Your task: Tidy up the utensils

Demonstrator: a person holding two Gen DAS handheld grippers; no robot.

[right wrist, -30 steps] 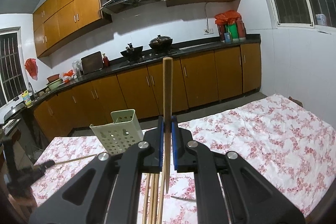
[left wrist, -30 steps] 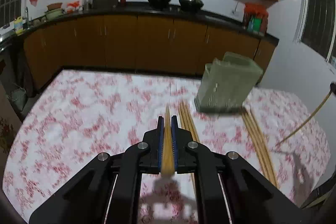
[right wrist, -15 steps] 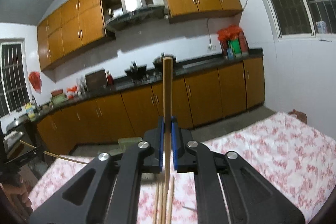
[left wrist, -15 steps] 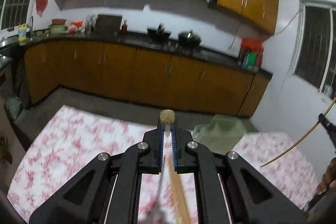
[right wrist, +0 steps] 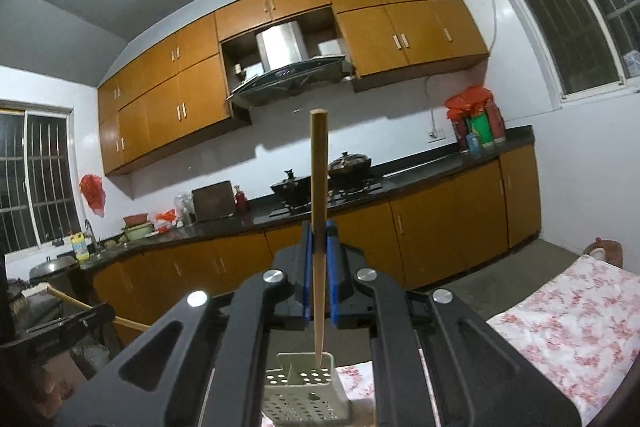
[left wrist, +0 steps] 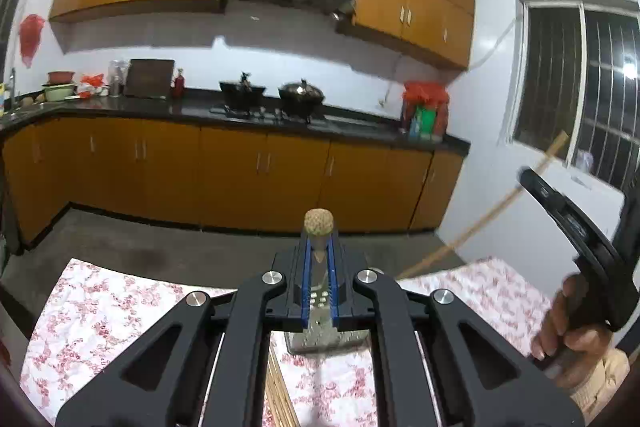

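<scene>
So both grippers have a chopstick each right now; the right gripper (right wrist: pixel 319 283) is clamped on a chopstick (right wrist: pixel 319 187) held near upright, thin tip pointing down and sitting right at the mouth of the holder (right wrist: pixel 306 393), the pale green perforated one standing on the floral table (right wrist: pixel 568 311); looks like the tip is just over or just inside the right-hand compartment, can't tell if it's actually past the rim yet

The left gripper (left wrist: pixel 319 267) is also closed on its own chopstick (left wrist: pixel 319 227); you mostly see the butt end poking out head-on between the jaws, and the thin end drops toward the same holder (left wrist: pixel 326 337) which shows below through the gap; in that view you can also see the right gripper (left wrist: pixel 576 239) off to the side with its stick angling up toward the window

Progress-wise I'd call it early to middle; I can't see any sticks already standing in the holder, both compartments look empty from what shows, though part of it is hidden behind the gripper bodies; there's still a bunch of loose chopsticks (left wrist: pixel 280 395) lying flat on the table beside the holder, so those are left to do

Next bit is just lowering the right stick straight down into the slot and letting go; then the left one; the risk I'd guess is the tip catching the divider or rim and tipping that light plastic thing over
</scene>
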